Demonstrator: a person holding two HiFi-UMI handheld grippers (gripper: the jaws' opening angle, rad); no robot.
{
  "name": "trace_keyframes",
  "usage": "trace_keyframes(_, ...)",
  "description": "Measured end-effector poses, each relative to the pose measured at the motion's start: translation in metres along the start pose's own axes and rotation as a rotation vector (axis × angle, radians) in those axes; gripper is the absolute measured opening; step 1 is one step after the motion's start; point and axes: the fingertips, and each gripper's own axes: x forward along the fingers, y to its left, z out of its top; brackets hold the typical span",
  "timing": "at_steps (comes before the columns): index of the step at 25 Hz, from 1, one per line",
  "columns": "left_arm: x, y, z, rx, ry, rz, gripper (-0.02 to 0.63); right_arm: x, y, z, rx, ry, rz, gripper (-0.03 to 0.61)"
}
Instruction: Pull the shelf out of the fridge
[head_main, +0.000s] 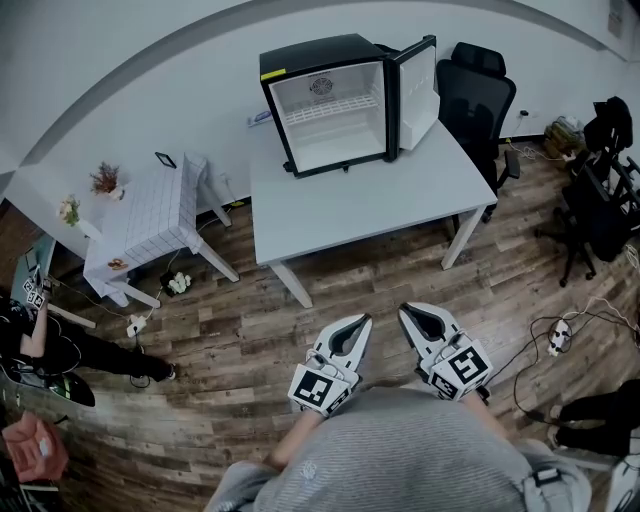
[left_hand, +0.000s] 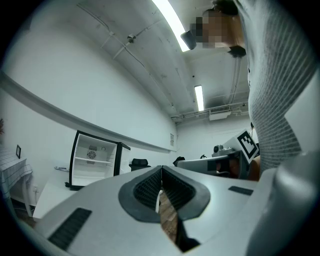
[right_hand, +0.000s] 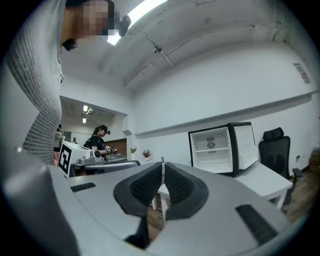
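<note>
A small black fridge (head_main: 335, 100) stands on the far side of a white table (head_main: 350, 205), its door swung open to the right. A white wire shelf (head_main: 330, 108) sits across its white interior. The fridge also shows in the left gripper view (left_hand: 92, 162) and the right gripper view (right_hand: 220, 147). My left gripper (head_main: 362, 322) and right gripper (head_main: 407, 312) hang close to my body, well short of the table, both shut with nothing between the jaws. In each gripper view the ribbed pads (left_hand: 150, 187) meet along a thin line.
A black office chair (head_main: 478, 95) stands right of the table. A small white tiled side table (head_main: 150, 215) with plants is at the left. Cables and a power strip (head_main: 560, 335) lie on the wooden floor at right. A person (right_hand: 100, 142) stands in the far room.
</note>
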Motion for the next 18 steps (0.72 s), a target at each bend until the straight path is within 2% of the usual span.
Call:
trace_keyframes(13, -0.002, 0.014, 0.001, 0.011, 0.0, 0.008, 0.011, 0.013, -0.004, 0.002, -0.005, -0.01, -0.02, 0.014)
trace_keyframes(18, -0.008, 0.022, -0.004, -0.008, 0.016, 0.029, 0.011, 0.018, -0.002, 0.003, -0.009, -0.011, -0.022, 0.014)
